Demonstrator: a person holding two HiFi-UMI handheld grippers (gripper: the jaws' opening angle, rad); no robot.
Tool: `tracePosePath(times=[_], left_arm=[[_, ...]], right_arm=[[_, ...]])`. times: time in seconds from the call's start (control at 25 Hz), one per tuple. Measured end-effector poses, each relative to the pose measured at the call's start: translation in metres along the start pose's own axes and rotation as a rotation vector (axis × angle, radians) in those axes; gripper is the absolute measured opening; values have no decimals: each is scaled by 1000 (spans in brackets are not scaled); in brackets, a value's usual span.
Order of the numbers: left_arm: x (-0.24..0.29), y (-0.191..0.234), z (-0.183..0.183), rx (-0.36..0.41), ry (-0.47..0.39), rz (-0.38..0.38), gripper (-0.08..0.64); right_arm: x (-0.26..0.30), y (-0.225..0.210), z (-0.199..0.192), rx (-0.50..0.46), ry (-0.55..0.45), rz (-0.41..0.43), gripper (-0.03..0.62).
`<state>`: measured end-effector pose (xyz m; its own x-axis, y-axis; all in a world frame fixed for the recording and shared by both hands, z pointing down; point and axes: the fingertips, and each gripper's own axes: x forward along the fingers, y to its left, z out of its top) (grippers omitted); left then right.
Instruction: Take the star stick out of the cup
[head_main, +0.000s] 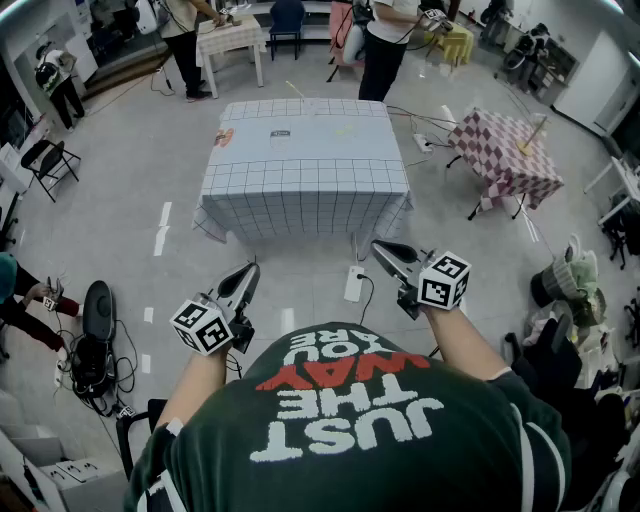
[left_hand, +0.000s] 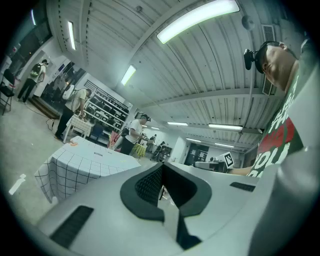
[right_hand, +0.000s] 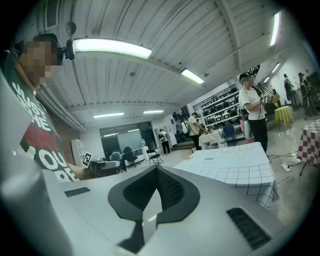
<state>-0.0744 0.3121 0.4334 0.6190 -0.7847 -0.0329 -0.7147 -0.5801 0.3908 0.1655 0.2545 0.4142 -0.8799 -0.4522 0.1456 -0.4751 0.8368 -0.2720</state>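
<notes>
The left gripper (head_main: 249, 270) and right gripper (head_main: 381, 247) are both pressed together and empty, low in the frame, well short of the table (head_main: 300, 175) at upper centre. The cup and star stick are too small to pick out there. Best to walk close first, then spread one gripper.

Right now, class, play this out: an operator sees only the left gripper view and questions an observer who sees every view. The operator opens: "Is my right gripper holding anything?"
Observer: No. The right gripper has its jaws together with nothing between them.
Operator: What lies on the floor ahead of me?
Observer: In the head view, a white power strip with its cable lies between you and the grid-cloth table.
</notes>
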Motion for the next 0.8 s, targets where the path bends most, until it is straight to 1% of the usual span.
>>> tracePosePath(times=[0.48, 0.68, 0.8], left_arm=[[8, -5, -3, 3, -4, 2, 5], [16, -9, -4, 9, 0, 2, 5], [25, -14, -5, 15, 4, 6, 5]], right_arm=[[-6, -7, -1, -4, -2, 10, 32], [-11, -17, 4, 20, -23, 7, 32], [-18, -23, 6, 17, -24, 8, 32]])
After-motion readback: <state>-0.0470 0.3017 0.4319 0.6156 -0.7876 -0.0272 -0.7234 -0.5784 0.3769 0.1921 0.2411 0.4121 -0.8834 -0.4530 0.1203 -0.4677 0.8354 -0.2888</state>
